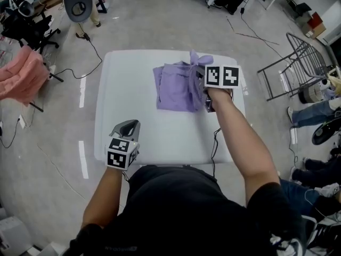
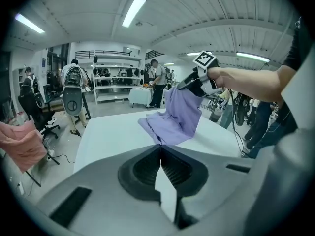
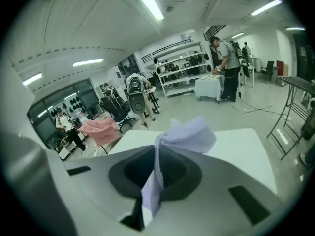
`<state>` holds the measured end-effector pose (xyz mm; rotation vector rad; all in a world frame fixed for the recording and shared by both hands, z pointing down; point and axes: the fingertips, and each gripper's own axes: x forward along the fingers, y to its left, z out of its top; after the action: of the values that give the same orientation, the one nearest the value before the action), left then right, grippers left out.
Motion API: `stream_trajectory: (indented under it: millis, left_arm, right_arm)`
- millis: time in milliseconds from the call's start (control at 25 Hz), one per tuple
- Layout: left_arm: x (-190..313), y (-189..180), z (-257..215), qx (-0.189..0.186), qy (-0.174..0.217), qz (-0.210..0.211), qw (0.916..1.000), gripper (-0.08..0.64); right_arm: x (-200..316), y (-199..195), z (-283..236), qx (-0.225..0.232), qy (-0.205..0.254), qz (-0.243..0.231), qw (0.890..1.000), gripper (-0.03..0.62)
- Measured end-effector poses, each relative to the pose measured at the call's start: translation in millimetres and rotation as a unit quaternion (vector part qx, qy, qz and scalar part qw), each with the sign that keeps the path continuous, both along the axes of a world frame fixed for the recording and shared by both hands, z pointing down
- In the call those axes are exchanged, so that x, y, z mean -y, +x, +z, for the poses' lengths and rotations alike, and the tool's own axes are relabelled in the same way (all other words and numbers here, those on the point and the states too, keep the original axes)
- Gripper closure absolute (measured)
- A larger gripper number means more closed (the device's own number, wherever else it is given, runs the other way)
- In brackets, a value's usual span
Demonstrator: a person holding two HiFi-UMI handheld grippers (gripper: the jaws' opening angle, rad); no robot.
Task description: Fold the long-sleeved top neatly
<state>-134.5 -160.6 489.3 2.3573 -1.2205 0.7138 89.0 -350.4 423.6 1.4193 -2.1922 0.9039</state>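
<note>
**1. Long-sleeved top** (image 1: pixel 177 88): lilac fabric. It lies on the far right part of the table, partly gathered into a rough rectangle. 1 portion is drawn up off the surface and hangs in a loose drape from the right gripper down to the rest of the pile. A tuft of cloth sticks out past the jaw tips.

**2. Right gripper** (image 1: pixel 201 71): held over the top's far right edge at the end of an outstretched arm. It is clenched on a fold of the lilac cloth, which runs as a thin band between the 2 pads. Its marker cube faces up.

**3. Left gripper** (image 1: pixel 132 124): held over the near left part of the table, well apart from the top and pointing toward it. The jaws are pressed together with nothing between them, the ribbed pads meeting at the tips.

**4. Table** (image 1: pixel 123 84): white, rectangular with rounded corners. It bears only the top.

**5. Surroundings**:
- A pink cloth (image 1: pixel 20 77) is draped on a stand to the left.
- A wire frame (image 1: pixel 296 64) stands on the grey floor to the right.
- People and shelving show in the background.
</note>
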Motion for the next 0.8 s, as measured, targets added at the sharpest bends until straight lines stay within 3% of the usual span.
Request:
stream_trajectory:
  millis: [160,320,440,600,640,720,800]
  left_arm:
    - [-6.0,-9.8,-0.3,-0.006,-0.002,-0.012,0.9999,0.554]
    - [-12.3,-28.6,-1.4,-0.010,-0.006,-0.031,0.9995,0.554]
    - [-21.8,-44.3,4.3,-0.009,-0.014,-0.047,0.9988,0.554]
    - [-35.7,-60.9,16.4,-0.009,-0.029,-0.068,0.9972,0.554]
    - [-38.3,-64.7,19.6,-0.009,-0.034,-0.072,0.9968,0.554]
    - [-40.7,-69.8,24.2,-0.008,-0.042,-0.078,0.9960,0.554]
    - [-40.5,-70.6,26.1,-0.006,-0.045,-0.077,0.9960,0.554]
  right_arm:
    - [7.0,-65.9,38.8,-0.016,-0.023,0.003,1.000,0.563]
    - [11.3,-115.5,91.6,-0.082,-0.045,0.005,0.996,0.561]
    - [13.6,-134.6,127.7,-0.137,-0.056,0.003,0.989,0.558]
    - [16.1,-151.4,158.1,-0.160,-0.067,-0.019,0.985,0.549]
    - [15.3,-155.3,165.0,-0.159,-0.075,-0.027,0.984,0.533]
    - [13.2,-163.9,175.0,-0.147,-0.092,-0.047,0.984,0.432]
    - [9.7,-167.5,173.8,-0.128,-0.102,-0.059,0.985,0.396]
